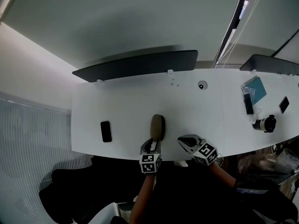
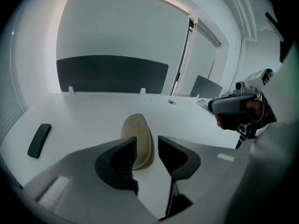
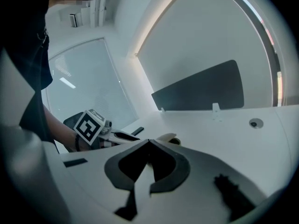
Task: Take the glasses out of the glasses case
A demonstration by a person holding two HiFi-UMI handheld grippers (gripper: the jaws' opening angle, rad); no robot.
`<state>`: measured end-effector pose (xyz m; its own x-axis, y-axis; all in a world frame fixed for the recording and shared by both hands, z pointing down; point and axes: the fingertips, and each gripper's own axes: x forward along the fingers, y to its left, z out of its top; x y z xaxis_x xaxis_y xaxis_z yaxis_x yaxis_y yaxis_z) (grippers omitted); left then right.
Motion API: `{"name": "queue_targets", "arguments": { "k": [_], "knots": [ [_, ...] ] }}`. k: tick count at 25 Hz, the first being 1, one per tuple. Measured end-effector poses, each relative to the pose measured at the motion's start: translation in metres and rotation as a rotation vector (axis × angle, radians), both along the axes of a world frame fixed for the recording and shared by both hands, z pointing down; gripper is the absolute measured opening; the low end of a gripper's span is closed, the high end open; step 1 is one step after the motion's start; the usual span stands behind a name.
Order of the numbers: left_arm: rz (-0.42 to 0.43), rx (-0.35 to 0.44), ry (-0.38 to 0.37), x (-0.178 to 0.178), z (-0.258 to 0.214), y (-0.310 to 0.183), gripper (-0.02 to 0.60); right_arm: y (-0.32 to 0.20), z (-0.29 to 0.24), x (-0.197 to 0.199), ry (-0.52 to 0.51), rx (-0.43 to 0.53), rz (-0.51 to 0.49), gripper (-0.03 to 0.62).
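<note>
Facing glasses case (image 1: 157, 126), left gripper (image 1: 152, 144)

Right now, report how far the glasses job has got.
Done: nothing yet. The glasses case lies on the table, apparently closed, no glasses visible. In hand: the left claw is open with the case's near end showing between its jaws, pads not pressing it; the right claw is shut and empty beside it. Left: grip the case, open it, lift the glasses out.

L tongs (image 1: 152, 144) near glasses case (image 1: 157, 126), R tongs (image 1: 182, 142) beside.
</note>
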<state>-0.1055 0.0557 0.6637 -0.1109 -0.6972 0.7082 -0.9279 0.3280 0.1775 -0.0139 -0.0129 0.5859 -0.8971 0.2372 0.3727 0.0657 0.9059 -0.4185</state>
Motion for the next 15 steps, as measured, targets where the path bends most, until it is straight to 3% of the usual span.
{"name": "queue_targets", "arguments": {
  "k": [7, 15],
  "knots": [
    [0.110, -0.110, 0.005, -0.012, 0.039, -0.031, 0.355, -0.014, 0.043, -0.032, 0.116, 0.082, -0.093, 0.008],
    [0.194, -0.205, 0.071, -0.025, 0.062, -0.054, 0.379, -0.007, 0.086, -0.101, 0.194, 0.125, -0.179, 0.008]
  ]
}}
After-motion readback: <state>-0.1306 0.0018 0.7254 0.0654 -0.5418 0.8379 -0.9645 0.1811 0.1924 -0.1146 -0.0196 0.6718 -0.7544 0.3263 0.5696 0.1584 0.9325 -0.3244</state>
